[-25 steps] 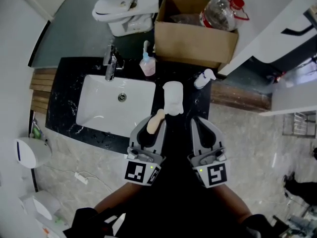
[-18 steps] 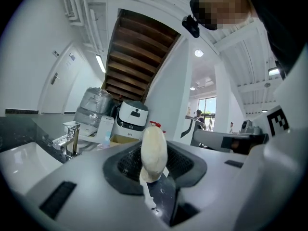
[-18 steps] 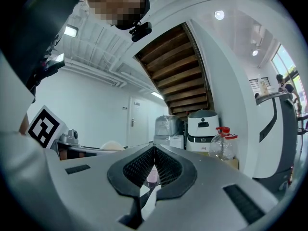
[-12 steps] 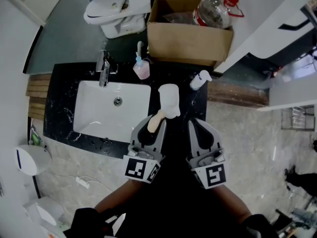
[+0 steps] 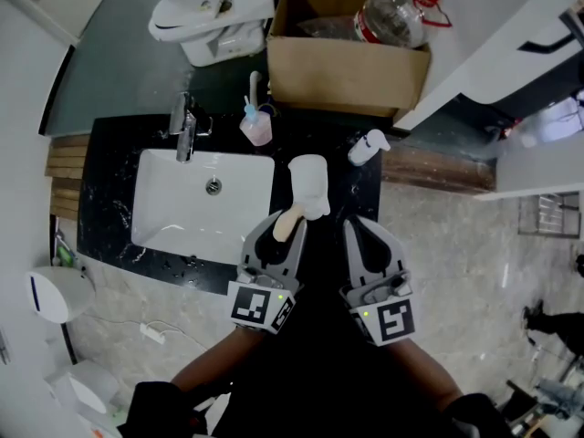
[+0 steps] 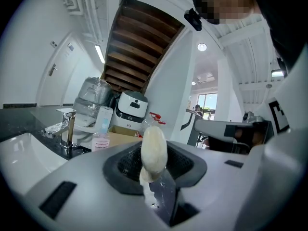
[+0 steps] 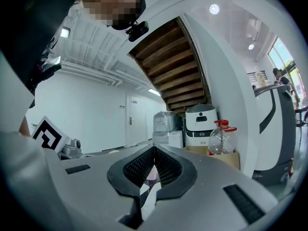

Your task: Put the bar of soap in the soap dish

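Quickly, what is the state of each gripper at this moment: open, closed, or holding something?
Left gripper: closed on the bar of soap.
Right gripper: closed, holding nothing.

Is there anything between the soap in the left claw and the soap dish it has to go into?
Nothing visible. The left claw grips the bar of soap, and its free end points at the white soap dish close ahead on the black counter.
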### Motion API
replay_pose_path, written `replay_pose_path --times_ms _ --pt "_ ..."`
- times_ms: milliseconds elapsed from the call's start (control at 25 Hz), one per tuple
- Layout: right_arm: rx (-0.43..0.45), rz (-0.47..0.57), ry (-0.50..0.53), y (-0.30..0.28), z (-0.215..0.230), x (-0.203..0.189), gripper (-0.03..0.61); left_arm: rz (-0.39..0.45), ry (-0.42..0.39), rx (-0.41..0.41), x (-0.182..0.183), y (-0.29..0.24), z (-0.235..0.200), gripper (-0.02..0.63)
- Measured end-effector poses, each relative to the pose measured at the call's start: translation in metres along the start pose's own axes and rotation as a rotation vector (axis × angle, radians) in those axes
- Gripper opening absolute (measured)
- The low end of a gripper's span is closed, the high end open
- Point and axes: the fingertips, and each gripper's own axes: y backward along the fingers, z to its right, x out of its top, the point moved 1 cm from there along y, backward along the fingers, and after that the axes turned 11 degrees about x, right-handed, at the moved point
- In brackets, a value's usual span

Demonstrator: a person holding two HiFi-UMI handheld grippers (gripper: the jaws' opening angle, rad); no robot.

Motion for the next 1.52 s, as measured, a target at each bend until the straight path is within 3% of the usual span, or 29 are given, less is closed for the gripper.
replay_pose_path --times_ms 920,1520 --pt "-0.018 -0.027 -0.024 -0.015 0.014 -0.011 0.008 -0.081 0.019 -0.029 -0.021 -0.030 -0.014 0.117" --pt "-0.037 -0.039 -0.016 -0.018 0.014 -0.013 0.008 -0.142 -0.015 -0.075 -0.050 -0.047 -0.021 0.117"
